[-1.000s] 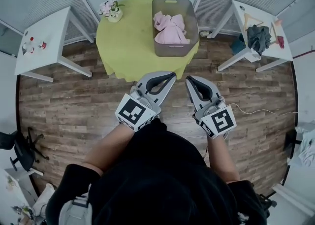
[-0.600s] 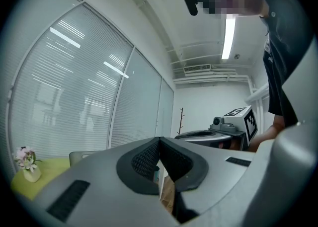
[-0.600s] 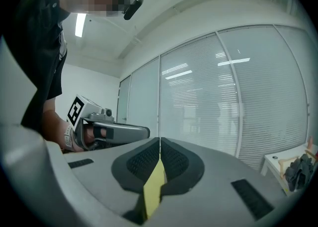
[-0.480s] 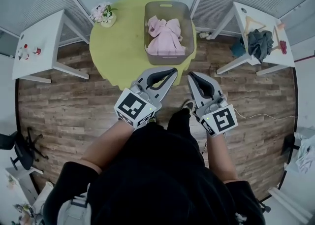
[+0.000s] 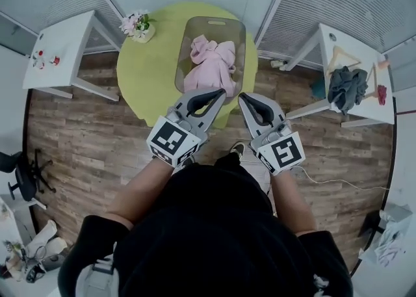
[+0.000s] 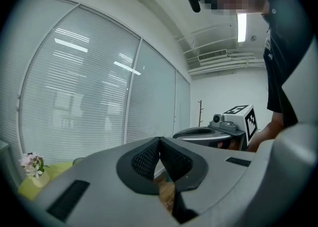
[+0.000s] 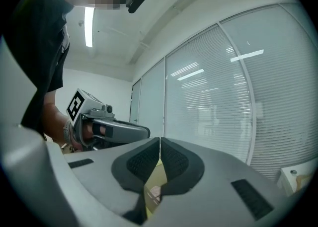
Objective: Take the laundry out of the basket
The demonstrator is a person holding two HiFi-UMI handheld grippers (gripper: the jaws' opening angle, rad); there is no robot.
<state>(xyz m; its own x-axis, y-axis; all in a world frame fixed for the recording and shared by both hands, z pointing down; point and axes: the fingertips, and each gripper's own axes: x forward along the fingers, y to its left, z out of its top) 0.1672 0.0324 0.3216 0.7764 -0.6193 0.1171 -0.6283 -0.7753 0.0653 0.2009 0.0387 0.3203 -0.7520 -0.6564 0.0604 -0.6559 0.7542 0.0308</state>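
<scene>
A grey laundry basket point(image 5: 230, 30) stands on the round yellow-green table point(image 5: 146, 68) and holds pink laundry point(image 5: 209, 68). My left gripper point(image 5: 221, 94) hangs just before the basket's near end, shut and empty. Beside it on the right, my right gripper point(image 5: 243, 99) is shut too, with nothing in it. In the left gripper view the left gripper point(image 6: 159, 140) has its pads pressed together, and the right gripper's body point(image 6: 208, 134) shows beyond. The right gripper view shows the right gripper point(image 7: 160, 140) with its pads touching and the left gripper's body point(image 7: 117, 130) at the left.
A pot of pink flowers point(image 5: 138, 25) sits at the round table's left edge. A white side table point(image 5: 55, 52) stands at the left. Another white table point(image 5: 348, 75) at the right carries dark clothes point(image 5: 348, 88) and hangers. Window blinds line the far wall.
The person has stepped closer to the round table. Both grippers have moved forward together and now reach the basket's near end. Their jaws stayed shut.
</scene>
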